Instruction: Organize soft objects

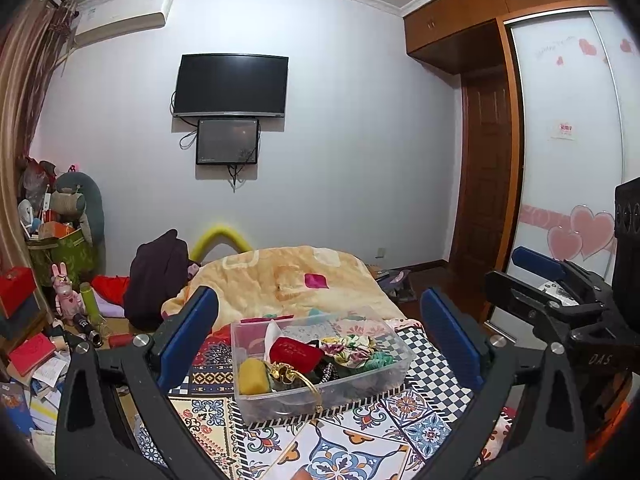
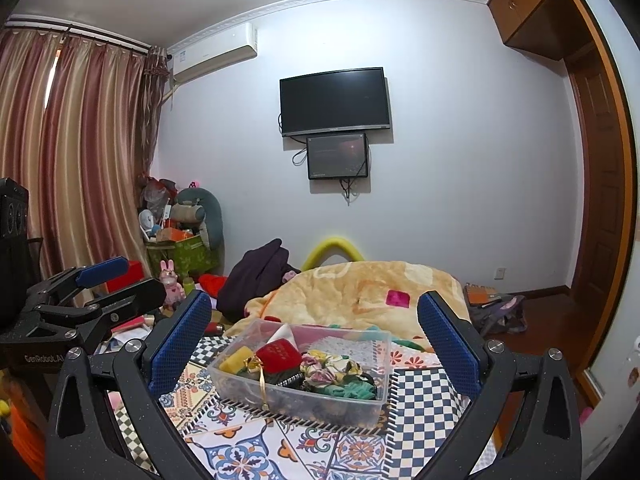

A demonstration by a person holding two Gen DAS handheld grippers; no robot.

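A clear plastic box [image 1: 400, 364] sits on the patterned bedspread [image 1: 360, 440]; it also shows in the right wrist view [image 2: 376, 396]. In it lie a red pouch [image 1: 296, 354], a yellow soft block [image 1: 253, 376], a floral scrunchie [image 1: 348, 350], teal fabric [image 1: 380, 360] and a gold bangle [image 1: 310, 388]. My left gripper [image 1: 320, 340] is open and empty, held above and in front of the box. My right gripper [image 2: 316, 340] is open and empty, likewise facing the box [image 2: 304, 364]. The right gripper shows at the right edge of the left view [image 1: 540, 280].
A folded yellow blanket [image 1: 288, 276] lies beyond the box. A dark garment [image 1: 156, 276] sits left of it. Cluttered shelves, books and toys [image 1: 48, 320] fill the left side. A wardrobe [image 1: 560, 140] and door stand right; a TV [image 1: 230, 84] hangs on the wall.
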